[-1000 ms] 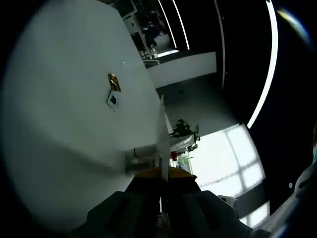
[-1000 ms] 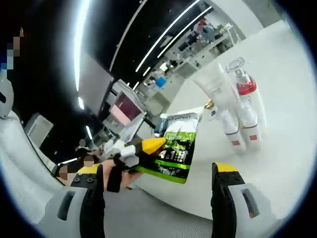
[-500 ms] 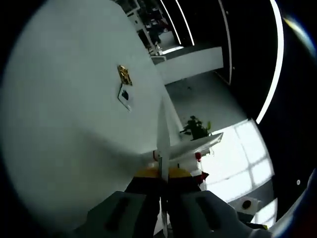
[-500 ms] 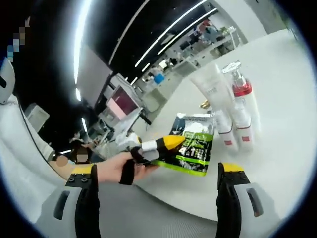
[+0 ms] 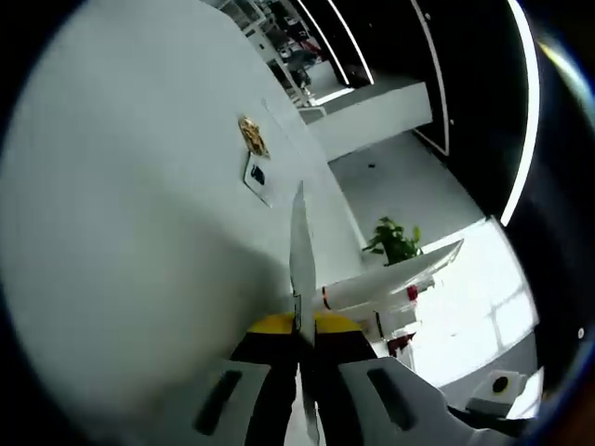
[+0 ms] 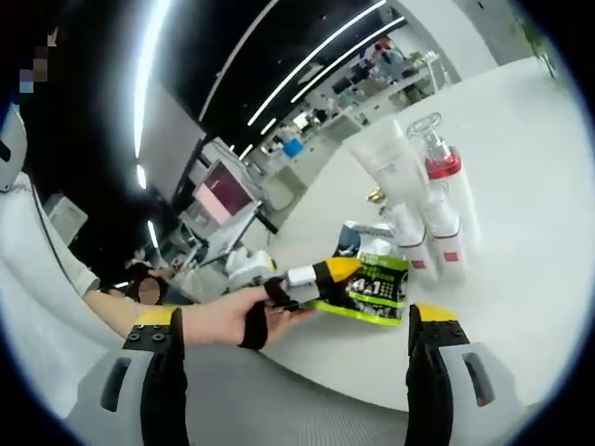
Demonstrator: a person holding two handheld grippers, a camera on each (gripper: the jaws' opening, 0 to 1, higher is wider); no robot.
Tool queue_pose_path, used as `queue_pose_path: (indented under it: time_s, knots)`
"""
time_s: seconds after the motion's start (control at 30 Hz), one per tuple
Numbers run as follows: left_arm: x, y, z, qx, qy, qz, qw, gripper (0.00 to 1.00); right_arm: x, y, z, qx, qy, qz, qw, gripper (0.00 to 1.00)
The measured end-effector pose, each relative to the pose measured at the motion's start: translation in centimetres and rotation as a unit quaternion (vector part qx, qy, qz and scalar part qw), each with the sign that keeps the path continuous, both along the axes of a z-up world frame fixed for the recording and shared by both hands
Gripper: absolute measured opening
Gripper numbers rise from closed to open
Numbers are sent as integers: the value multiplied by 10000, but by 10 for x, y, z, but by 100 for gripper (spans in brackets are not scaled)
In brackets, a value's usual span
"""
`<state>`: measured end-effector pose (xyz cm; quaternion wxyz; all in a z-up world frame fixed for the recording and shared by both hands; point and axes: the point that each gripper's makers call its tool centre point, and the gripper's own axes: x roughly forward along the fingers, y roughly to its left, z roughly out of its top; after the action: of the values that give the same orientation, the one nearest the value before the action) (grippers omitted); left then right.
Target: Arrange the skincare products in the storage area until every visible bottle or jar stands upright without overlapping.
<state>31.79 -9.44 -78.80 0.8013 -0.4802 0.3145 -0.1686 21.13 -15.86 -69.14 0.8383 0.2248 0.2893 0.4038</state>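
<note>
- Left claw (image 6: 325, 272) pinches the green pouch (image 6: 375, 282), lying flat on the white worktop (image 6: 521, 186).
- Seen edge-on between the tips in the left gripper view.
- Tube (image 6: 390, 167) and bottles (image 6: 444, 186) stand upright behind.
- Right claw (image 6: 293, 321) wide open, holding nothing.

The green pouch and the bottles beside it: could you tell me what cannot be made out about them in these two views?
- Green pouch, right gripper view: its print is too small to read, and the left gripper covers its near edge.
- Green pouch, left gripper view: seen edge-on as a thin sliver.
- Tube and red-collared bottle, right gripper view: labels too small to read; two white bottles hide their lower parts.
- Gold item, left gripper view: too blurred to identify.
</note>
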Motion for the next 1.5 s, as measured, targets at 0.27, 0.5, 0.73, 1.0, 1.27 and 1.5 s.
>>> queue_pose_path:
  time_s: [0.27, 0.5, 0.73, 1.0, 1.27, 1.5]
  knots:
    - [-3, -2, -4, 613, -125, -235, 9978, 1, -1, 1, 1, 19, 29, -8, 10000, 100]
    - [1, 5, -7, 1516, -407, -640, 9855, 8, -1, 1, 2, 54, 42, -30, 10000, 100]
    - [3, 12, -16, 2363, -625, -1121, 9632, 19, -2, 3, 3, 59, 38, -30, 10000, 100]
    - [2, 14, -17, 2890, -860, -1386, 9434, 26, -2, 3, 4, 88, 56, -34, 9999, 99]
    - [-3, 17, -18, 3755, -1214, -1880, 8994, 33, -1, 2, 3, 115, 71, -49, 9999, 99]
    - [-3, 24, -20, 4435, -1436, -2157, 8580, 36, 0, 0, 2, 142, 94, -53, 9998, 100]
